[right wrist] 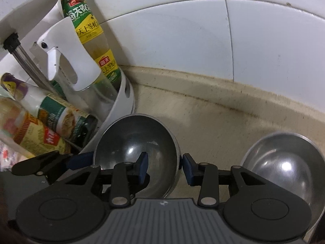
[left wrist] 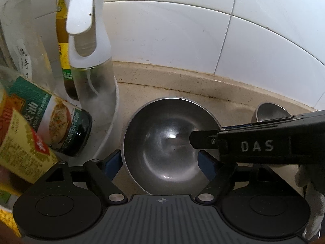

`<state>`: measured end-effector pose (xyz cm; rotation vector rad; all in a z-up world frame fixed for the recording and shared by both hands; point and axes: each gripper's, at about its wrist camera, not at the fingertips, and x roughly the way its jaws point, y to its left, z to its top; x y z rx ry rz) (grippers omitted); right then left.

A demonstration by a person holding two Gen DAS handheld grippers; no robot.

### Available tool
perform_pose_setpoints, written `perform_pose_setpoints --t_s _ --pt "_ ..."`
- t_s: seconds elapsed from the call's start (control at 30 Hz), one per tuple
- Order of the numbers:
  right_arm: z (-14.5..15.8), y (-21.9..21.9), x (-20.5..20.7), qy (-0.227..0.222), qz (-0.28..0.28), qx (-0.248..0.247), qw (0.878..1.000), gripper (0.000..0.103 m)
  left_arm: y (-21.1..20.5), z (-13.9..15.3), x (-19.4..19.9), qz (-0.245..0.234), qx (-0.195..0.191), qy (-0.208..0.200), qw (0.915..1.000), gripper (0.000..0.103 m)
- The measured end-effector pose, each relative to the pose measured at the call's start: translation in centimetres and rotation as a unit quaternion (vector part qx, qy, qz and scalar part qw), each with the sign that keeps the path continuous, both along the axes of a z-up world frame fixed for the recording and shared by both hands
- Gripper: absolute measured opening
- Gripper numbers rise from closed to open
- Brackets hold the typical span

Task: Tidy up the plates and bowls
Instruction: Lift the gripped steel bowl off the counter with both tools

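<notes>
A steel bowl (left wrist: 162, 142) sits on the beige counter between the fingers of my left gripper (left wrist: 160, 160), which is open around its body. My right gripper (right wrist: 164, 168) is open and straddles the bowl's right rim (right wrist: 134, 142), one finger inside and one outside. In the left wrist view the right gripper (left wrist: 203, 140) reaches in from the right over the bowl. A second steel bowl (right wrist: 284, 162) sits to the right and also shows in the left wrist view (left wrist: 268, 113).
A white round holder (right wrist: 124, 101) at the left carries a white spray bottle (left wrist: 89, 40), an oyster sauce bottle (right wrist: 89, 30) and other condiment bottles (left wrist: 48, 118). A white tiled wall (left wrist: 203, 40) runs close behind the counter (right wrist: 213, 118).
</notes>
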<state>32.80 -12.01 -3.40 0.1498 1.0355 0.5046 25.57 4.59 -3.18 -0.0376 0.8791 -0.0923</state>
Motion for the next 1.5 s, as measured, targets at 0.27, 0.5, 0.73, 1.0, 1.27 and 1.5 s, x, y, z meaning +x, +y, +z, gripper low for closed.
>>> perform_pose_setpoints --t_s 0.27,0.5,0.73,1.0,1.27,1.5 --pt "-0.5 0.2 -0.3 0.015 -0.011 0.006 1.0 0.035 0.1 -0.9 0.1 -0.005 0.001 0.01 0.9999 0.086" --pt "-2.2 0.3 0.0 0.037 -0.011 0.019 0.999 0.035 -0.3 -1.8 0.3 -0.013 0.011 0.016 0.9997 0.086" --pt "-0.9 -0.6 -1.2 0.055 -0.022 0.037 0.998 0.034 0.0 -0.7 -1.0 -0.02 -0.005 0.019 0.9996 0.086" --pt "-1.7 -1.4 -1.8 0.098 -0.039 0.039 0.994 0.034 -0.7 -1.4 -1.7 -0.049 -0.002 0.042 0.9979 0.087" --pt "-2.6 -2.3 -1.9 0.099 -0.054 0.049 0.992 0.036 -1.0 -2.3 -1.2 -0.052 0.016 0.04 0.9977 0.087" --pt "-2.9 -2.4 -2.6 0.083 -0.054 0.047 0.994 0.03 -1.2 -2.7 -1.6 -0.052 0.025 0.032 0.9979 0.076"
